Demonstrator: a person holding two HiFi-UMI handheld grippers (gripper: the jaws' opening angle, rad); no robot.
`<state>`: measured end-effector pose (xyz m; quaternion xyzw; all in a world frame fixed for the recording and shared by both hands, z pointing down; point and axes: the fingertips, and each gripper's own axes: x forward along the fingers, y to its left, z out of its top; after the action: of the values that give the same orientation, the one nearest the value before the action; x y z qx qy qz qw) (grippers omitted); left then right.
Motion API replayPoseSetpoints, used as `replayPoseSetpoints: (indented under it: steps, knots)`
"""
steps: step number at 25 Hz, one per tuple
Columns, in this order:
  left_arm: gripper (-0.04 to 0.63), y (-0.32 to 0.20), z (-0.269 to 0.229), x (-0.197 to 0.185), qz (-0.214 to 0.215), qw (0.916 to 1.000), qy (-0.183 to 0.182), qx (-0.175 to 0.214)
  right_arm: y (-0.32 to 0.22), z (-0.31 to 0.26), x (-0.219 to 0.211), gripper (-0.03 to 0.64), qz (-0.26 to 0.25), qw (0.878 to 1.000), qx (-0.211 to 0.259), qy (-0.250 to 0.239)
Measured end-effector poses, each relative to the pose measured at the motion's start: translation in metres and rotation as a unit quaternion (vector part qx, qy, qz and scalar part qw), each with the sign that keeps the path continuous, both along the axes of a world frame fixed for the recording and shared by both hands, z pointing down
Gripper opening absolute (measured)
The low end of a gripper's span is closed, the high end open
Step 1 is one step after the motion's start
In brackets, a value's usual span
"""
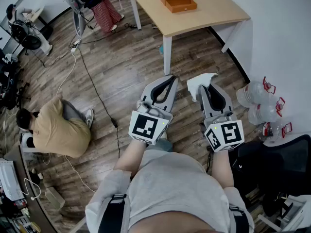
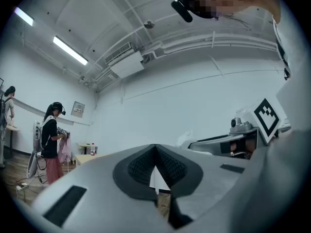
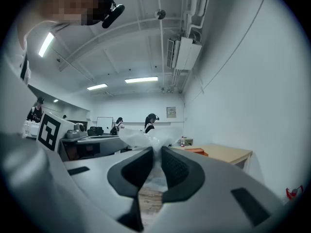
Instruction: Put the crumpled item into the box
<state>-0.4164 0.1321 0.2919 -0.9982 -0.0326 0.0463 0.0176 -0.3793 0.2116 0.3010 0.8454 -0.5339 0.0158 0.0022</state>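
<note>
The crumpled item (image 1: 199, 83) is a white, thin wad, and my right gripper (image 1: 206, 88) is shut on it at waist height above the wooden floor. In the right gripper view the crumpled item (image 3: 144, 139) bulges out over the closed jaws of the right gripper (image 3: 156, 163). My left gripper (image 1: 169, 79) is held alongside, shut with nothing in it; in the left gripper view its tips (image 2: 155, 153) meet. The orange box (image 1: 178, 1) lies on a light wooden table (image 1: 204, 14) ahead of both grippers. The right gripper view also shows the box (image 3: 197, 151).
Large water bottles (image 1: 257, 103) stand by the right wall. A black chair (image 1: 272, 166) is at my right side. A person (image 1: 53, 127) crouches on the floor to the left, with cables (image 1: 97, 98) running nearby. Another person (image 1: 99, 4) stands beside the table's left end.
</note>
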Motion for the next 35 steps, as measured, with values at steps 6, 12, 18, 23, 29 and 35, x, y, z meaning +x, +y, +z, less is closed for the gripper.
replayPoseSetpoints:
  steps: [6, 12, 18, 23, 29, 35]
  knots:
    - [0.011, -0.017, 0.000, 0.013, 0.001, 1.0000, 0.005, 0.000, -0.018, 0.001, 0.011, 0.060, 0.001, 1.000, 0.000, 0.003]
    - [0.011, -0.036, 0.000, 0.036, 0.005, 0.9999, 0.011, 0.002, -0.041, 0.003, 0.033, 0.060, 0.003, 1.000, 0.003, 0.003]
    - [0.011, -0.058, 0.004, 0.056, 0.014, 0.9998, 0.015, 0.001, -0.062, 0.009, 0.051, 0.060, 0.013, 1.000, 0.005, -0.002]
    - [0.011, -0.070, 0.010, 0.067, 0.016, 0.9998, 0.006, 0.008, -0.069, 0.013, 0.064, 0.061, 0.025, 1.000, 0.015, -0.012]
    - [0.011, -0.078, 0.007, 0.095, 0.007, 0.9995, 0.027, 0.013, -0.077, 0.015, 0.092, 0.064, 0.018, 1.000, 0.004, 0.002]
    - [0.011, -0.081, 0.005, 0.141, -0.010, 0.9994, 0.029, 0.016, -0.089, 0.012, 0.141, 0.064, -0.014, 1.000, 0.012, 0.002]
